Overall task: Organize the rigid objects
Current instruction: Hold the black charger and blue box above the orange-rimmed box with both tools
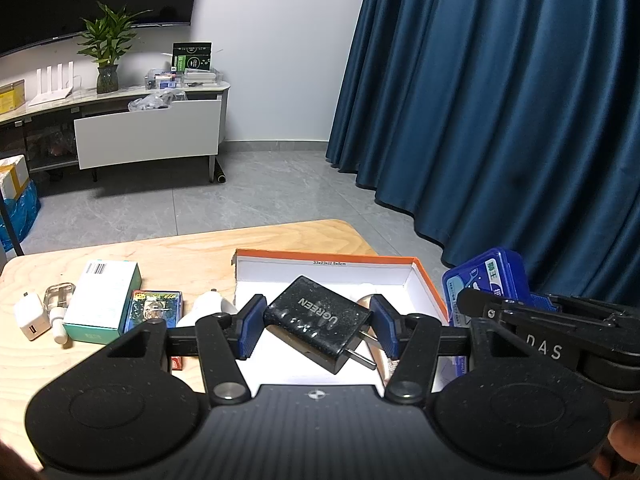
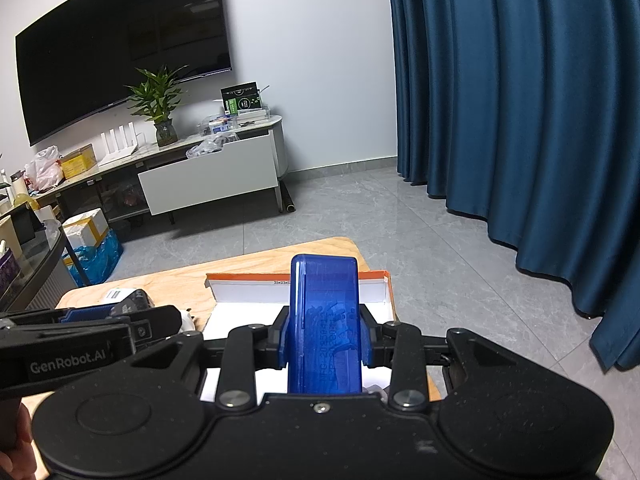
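- The left gripper (image 1: 318, 326) is clamped on a black rectangular UGREEN wall charger (image 1: 316, 320); both blue pads press its sides, and its metal prongs point down and to the right.
- The charger hangs above the white interior of an open, orange-edged cardboard box (image 1: 428, 284) that sits on the light wooden table (image 1: 180, 248).
- The right gripper (image 2: 325, 342) is clamped on a translucent blue plastic case (image 2: 324, 320), held upright over the same box.
- A rounded pale object lies inside the box under the charger; it cannot be identified from this angle.
- On the table left of the box: a white-and-teal carton (image 1: 105, 302), a colourful printed card pack (image 1: 154, 308), a small clear bottle (image 1: 59, 308) and a white cube charger (image 1: 31, 316).
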`<state>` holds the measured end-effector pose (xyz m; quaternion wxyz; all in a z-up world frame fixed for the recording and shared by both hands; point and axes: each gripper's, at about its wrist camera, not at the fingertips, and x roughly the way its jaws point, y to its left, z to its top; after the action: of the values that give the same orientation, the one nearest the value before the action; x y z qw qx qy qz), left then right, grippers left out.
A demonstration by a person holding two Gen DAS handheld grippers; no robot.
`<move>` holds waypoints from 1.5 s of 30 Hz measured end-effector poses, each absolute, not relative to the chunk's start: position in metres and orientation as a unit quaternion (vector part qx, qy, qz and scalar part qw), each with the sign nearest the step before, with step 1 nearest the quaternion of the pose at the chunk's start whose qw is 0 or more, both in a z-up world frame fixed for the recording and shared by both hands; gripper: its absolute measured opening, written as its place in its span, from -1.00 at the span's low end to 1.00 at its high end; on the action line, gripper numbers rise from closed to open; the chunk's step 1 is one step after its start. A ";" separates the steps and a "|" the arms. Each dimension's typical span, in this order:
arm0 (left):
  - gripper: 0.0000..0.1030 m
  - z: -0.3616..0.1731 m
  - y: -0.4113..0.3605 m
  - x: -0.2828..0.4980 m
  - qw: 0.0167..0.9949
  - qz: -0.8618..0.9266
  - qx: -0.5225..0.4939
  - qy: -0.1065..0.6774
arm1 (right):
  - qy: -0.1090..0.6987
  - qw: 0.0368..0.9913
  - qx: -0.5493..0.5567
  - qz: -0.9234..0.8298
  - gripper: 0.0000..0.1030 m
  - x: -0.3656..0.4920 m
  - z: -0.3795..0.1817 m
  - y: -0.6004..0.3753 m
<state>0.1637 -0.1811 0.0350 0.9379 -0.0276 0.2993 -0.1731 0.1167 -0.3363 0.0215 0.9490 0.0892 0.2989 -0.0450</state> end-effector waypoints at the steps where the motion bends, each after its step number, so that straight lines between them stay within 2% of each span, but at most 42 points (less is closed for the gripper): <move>1: 0.11 0.035 -0.181 0.164 0.938 -0.173 -0.028 0.300 | 0.299 0.949 0.089 -0.045 -0.24 0.117 0.022 -0.336; 45: 0.11 0.030 -0.183 0.165 0.936 -0.172 -0.031 0.305 | 0.312 0.943 0.097 -0.057 -0.24 0.123 0.009 -0.345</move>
<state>0.1650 -0.1827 0.0304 0.9361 -0.0312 0.3052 -0.1720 0.1226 -0.3452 0.0089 0.9435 0.0973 0.3117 -0.0568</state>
